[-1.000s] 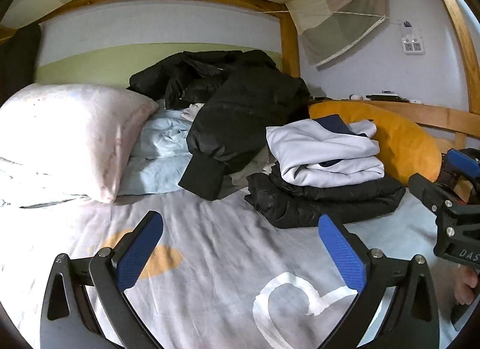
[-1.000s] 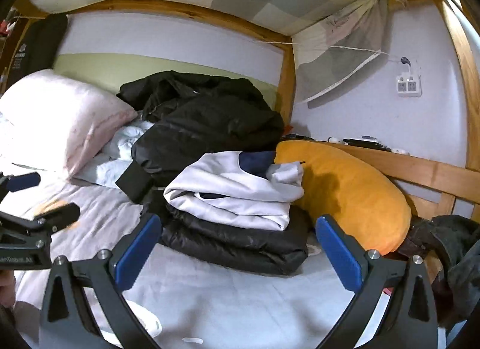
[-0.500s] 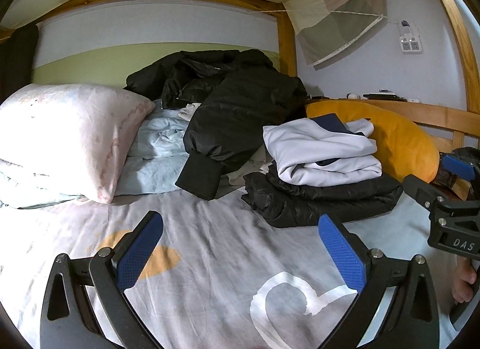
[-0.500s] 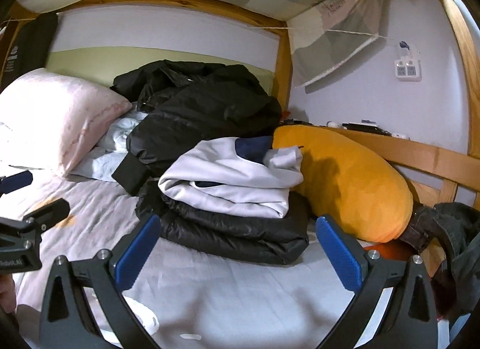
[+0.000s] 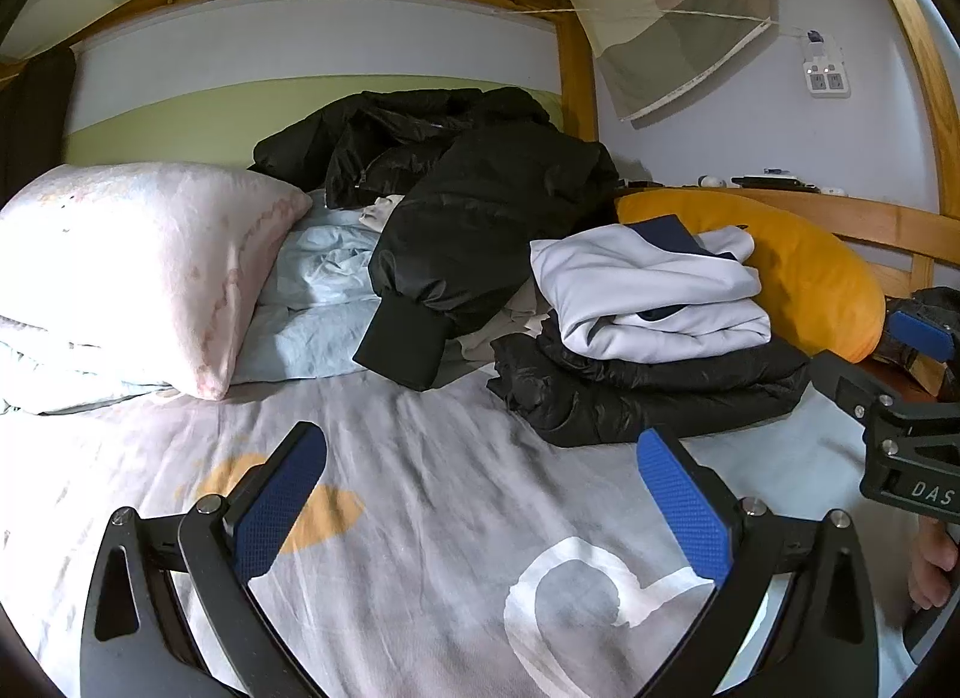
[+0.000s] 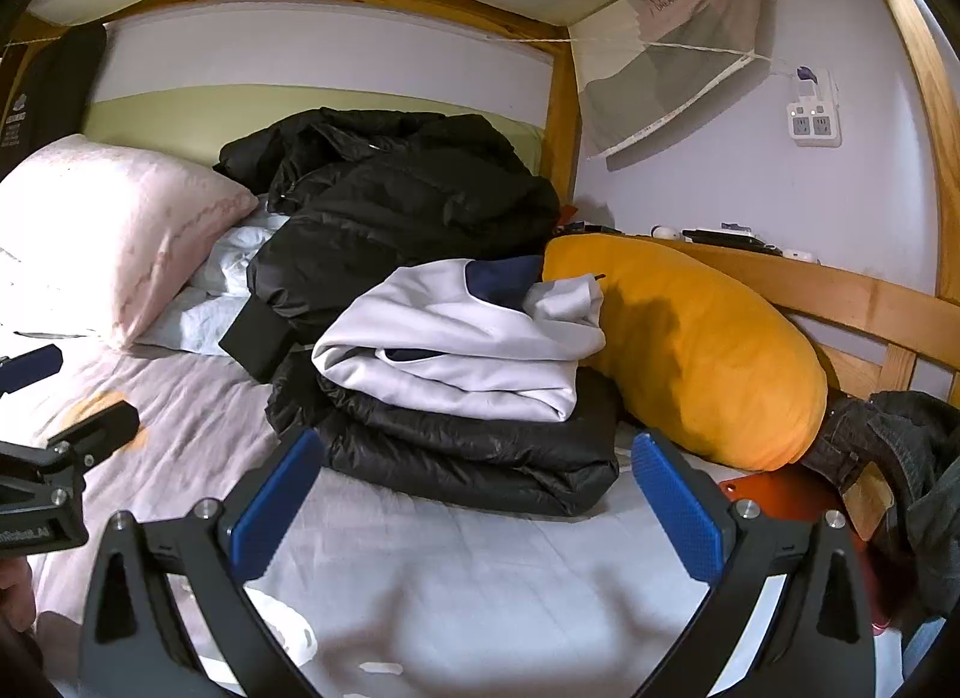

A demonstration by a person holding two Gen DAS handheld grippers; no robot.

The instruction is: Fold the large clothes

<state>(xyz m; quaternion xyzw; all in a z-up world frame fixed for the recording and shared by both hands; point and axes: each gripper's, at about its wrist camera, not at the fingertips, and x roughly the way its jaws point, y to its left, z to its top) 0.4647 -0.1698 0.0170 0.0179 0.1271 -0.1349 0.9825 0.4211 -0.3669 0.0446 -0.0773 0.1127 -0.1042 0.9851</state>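
Left tool (image 5: 480, 494) spread, right tool (image 6: 474, 488) spread, level

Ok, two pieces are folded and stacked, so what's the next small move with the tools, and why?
Probably reach the left tool forward to the cuff of the unfolded black jacket. Both tools are open and empty, the white top already sits folded on the folded black jacket, and that heaped jacket's sleeve hangs toward the bare sheet.
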